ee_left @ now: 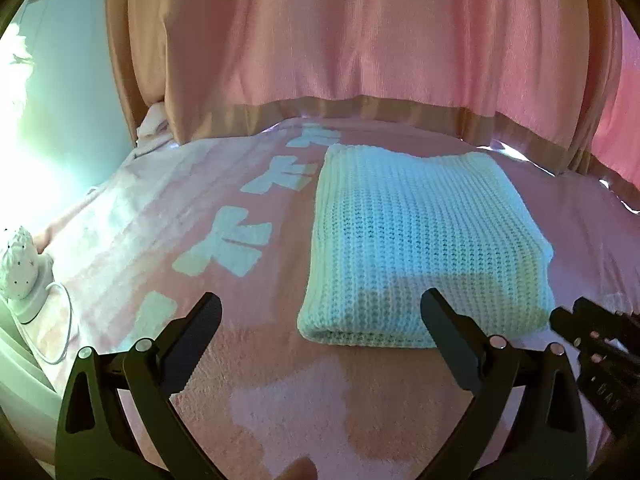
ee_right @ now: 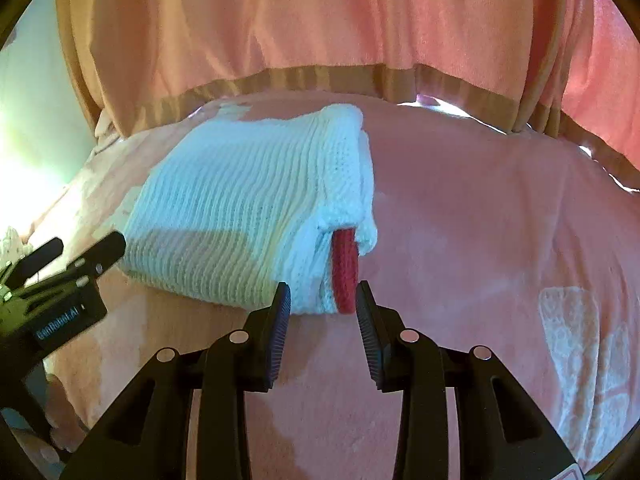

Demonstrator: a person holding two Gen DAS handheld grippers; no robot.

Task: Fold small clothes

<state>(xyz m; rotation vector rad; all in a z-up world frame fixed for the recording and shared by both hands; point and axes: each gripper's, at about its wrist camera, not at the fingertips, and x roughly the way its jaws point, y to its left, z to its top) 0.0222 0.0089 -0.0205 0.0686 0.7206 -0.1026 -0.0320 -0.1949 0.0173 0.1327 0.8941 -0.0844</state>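
Note:
A white ribbed knit garment [ee_left: 420, 240] [ee_right: 248, 208] lies folded into a thick rectangle on the pink blanket [ee_left: 280, 392] [ee_right: 460, 220]. A red knit edge [ee_right: 345, 272] sticks out of the fold at its near right corner. My left gripper [ee_left: 322, 304] stands wide open just short of the garment's near edge, holding nothing. My right gripper [ee_right: 323, 292] is partly open just in front of the red edge, and its pads press on nothing. Each gripper shows in the other's view: the right gripper [ee_left: 568, 312] at the garment's right, the left gripper [ee_right: 90, 240] at its left.
Pink curtains [ee_left: 360, 40] [ee_right: 320, 20] with a tan hem hang close behind the blanket. A small white dotted object [ee_left: 20, 268] with a thin cord sits at the left edge. White patterns [ee_left: 236, 244] [ee_right: 580, 360] mark the blanket. A pale green wall [ee_left: 68, 80] stands at the left.

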